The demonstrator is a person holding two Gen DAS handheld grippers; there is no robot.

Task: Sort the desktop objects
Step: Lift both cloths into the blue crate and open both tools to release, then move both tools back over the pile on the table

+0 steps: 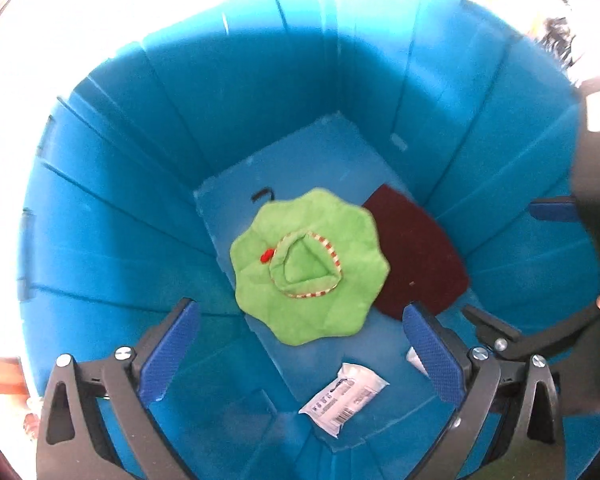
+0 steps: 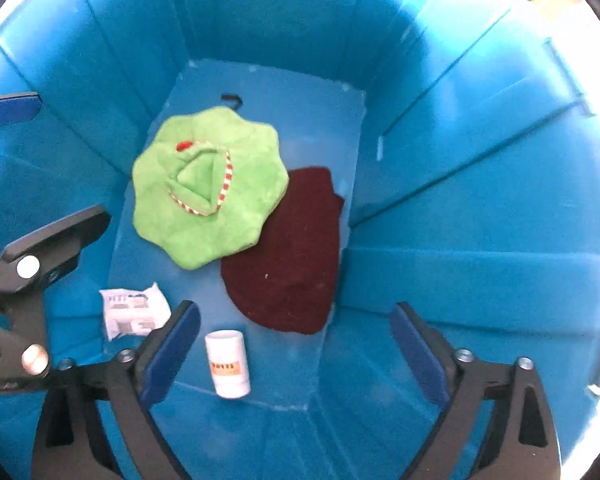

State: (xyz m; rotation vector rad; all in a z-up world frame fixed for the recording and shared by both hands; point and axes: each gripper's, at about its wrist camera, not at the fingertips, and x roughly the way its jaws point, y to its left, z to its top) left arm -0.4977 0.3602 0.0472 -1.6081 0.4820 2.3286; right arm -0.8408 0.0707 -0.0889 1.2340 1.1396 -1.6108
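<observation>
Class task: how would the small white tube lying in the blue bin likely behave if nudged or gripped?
The tube lies on its side on the bin's smooth floor, so a sideways nudge would probably roll it. It looks rigid and round, so pads might slip off unless they close squarely. It seems small, probably light.

A deep blue plastic bin [image 2: 460,288] carried everything. On its floor lay a green plush hat [image 2: 208,188] overlapping a maroon cloth [image 2: 292,272], a white sachet [image 2: 134,314] and a white tube [image 2: 228,364].
</observation>
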